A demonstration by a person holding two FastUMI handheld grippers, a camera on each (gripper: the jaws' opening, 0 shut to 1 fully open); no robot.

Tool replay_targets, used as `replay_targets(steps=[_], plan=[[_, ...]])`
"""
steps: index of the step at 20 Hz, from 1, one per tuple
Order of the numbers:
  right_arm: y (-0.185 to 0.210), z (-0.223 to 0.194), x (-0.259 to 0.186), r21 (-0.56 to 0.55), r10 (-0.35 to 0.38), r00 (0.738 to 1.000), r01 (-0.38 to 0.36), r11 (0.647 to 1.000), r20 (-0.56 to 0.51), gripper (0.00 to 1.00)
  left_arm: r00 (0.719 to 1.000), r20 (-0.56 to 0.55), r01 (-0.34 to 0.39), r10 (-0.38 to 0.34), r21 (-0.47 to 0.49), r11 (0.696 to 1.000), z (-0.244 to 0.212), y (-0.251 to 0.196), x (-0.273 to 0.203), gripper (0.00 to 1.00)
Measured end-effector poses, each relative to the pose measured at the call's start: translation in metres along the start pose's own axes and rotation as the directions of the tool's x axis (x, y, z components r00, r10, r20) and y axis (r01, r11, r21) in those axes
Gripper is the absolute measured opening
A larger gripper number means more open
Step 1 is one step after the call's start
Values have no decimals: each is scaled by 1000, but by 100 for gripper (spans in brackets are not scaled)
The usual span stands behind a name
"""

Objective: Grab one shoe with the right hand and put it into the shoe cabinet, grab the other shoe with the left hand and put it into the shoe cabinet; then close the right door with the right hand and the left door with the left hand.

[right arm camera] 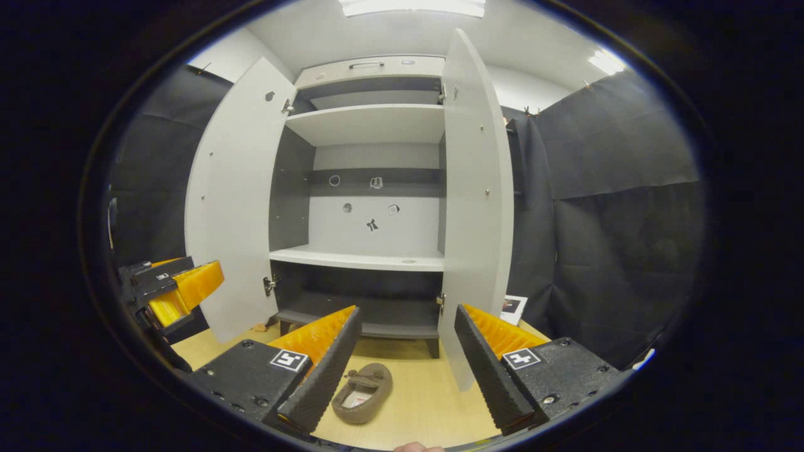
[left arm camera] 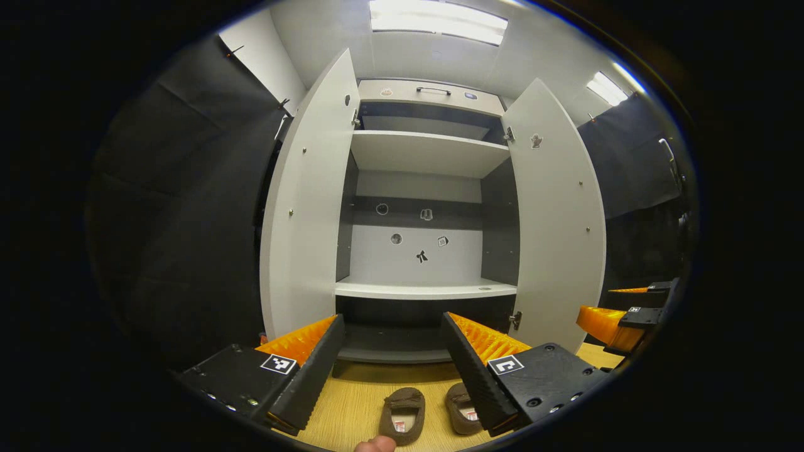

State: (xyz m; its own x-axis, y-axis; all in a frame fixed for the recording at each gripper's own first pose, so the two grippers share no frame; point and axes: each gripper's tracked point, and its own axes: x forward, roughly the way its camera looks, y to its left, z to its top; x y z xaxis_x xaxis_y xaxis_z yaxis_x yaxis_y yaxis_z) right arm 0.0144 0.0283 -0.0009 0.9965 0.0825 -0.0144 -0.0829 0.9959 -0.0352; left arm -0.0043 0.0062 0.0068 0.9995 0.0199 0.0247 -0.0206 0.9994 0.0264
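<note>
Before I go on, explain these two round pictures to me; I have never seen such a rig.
A person holds a pair of two-finger tongs in each hand, and a fisheye camera rides on each. The left gripper view looks along the left tongs, the right gripper view along the right tongs. Both are open and hold nothing. The other tongs show at each picture's edge.

Ahead stands a grey shoe cabinet with its left door and right door swung open and its shelves bare. On the wooden floor in front lie two brown shoes, side by side, not yet picked up.
</note>
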Motion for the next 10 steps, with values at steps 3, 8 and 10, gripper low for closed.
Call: replay_targets(steps=[3,8,10], plan=[[9,-9,11,-14,20,999,-20,1000,-28,98,1000,-1,-1,1,-2,1000,0,1,0,95],[40,-44,37,-48,94,987,-101,994,-128,98,1000,-7,-10,10,-3,1000,-3,5,-2,94],[51,-65,46,-69,114,978,-127,989,-173,98,1000,-7,-14,14,-1,1000,-2,7,-3,95]])
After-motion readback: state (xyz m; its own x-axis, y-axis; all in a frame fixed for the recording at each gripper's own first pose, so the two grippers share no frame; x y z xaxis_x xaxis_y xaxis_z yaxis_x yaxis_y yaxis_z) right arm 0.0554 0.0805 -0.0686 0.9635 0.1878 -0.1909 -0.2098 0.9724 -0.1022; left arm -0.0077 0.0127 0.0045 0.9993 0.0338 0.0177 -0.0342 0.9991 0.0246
